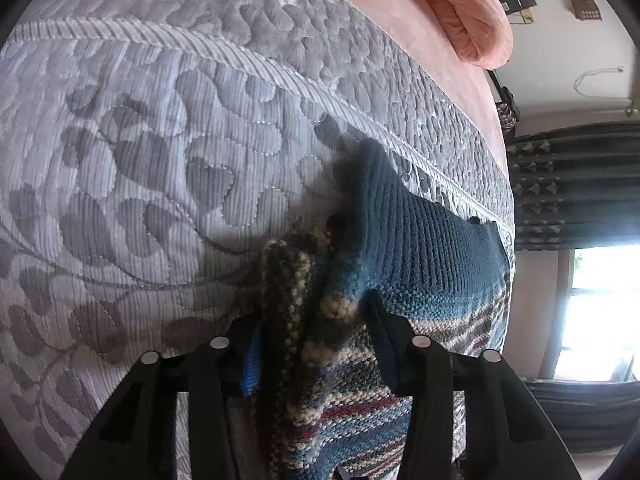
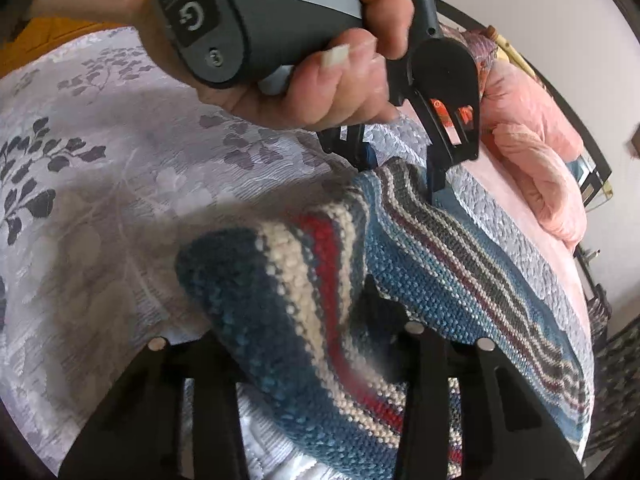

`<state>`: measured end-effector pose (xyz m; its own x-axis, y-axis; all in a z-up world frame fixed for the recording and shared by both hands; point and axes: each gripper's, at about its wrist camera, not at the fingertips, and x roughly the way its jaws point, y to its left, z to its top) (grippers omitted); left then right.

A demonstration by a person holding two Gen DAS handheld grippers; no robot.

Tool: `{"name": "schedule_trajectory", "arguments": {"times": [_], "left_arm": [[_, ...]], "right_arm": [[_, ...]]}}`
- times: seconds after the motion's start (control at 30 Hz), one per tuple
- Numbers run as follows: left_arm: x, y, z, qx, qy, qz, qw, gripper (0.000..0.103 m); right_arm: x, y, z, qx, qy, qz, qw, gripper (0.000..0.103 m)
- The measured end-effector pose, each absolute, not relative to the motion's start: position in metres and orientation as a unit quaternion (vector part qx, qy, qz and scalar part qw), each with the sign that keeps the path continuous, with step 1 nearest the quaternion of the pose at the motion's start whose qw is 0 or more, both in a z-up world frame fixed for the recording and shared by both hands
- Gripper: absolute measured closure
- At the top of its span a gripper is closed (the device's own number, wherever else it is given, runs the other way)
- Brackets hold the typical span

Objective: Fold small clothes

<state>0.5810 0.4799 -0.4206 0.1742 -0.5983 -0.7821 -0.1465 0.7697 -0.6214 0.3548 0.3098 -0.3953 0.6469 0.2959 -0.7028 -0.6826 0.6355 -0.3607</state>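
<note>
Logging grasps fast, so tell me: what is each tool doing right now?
Left tool: closed on a bunched edge of the striped knit sweater.
Right tool: closed on another fold of the same sweater.

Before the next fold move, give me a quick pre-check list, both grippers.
1. Left gripper shut on the sweater: ok, knit bunched between the jaws.
2. Right gripper shut on the sweater: ok, striped fabric fills the jaws.
3. Fabric between the two grips lifted off the bedspread: ok at the grips; far edge rests on it.
4. Landing area on the bedspread free: ok in both views.
5. Pink blanket apart from the sweater: ok.
6. Edges aligned for the fold: cannot tell, the sweater is bunched.
</note>
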Motion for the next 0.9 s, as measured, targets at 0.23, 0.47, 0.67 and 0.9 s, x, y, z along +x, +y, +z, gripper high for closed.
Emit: {"name": "schedule_trajectory", "arguments": {"times": [0.23, 0.47, 0.67, 0.9], "left_arm": [[0.583, 0.478, -0.412, -0.315, 0.622, -0.157, 0.700, 0.076], [0.583, 0.464, -0.376, -0.302, 0.619, -0.150, 0.709, 0.079], [0.584, 0.440, -0.337, -0.282, 0.616, -0.152, 0.720, 0.080], [0.587, 0.409, -0.298, -0.256, 0.611, -0.161, 0.732, 0.081]], "right_arm": [[0.359, 0.302, -0.376, -0.288, 0.319, 0.292, 0.854, 0.074], [0.364, 0.285, -0.343, -0.249, 0.319, 0.290, 0.867, 0.075], [0.364, 0.263, -0.312, -0.212, 0.316, 0.282, 0.881, 0.076], [0.364, 0.234, -0.284, -0.171, 0.313, 0.274, 0.893, 0.076]]}}
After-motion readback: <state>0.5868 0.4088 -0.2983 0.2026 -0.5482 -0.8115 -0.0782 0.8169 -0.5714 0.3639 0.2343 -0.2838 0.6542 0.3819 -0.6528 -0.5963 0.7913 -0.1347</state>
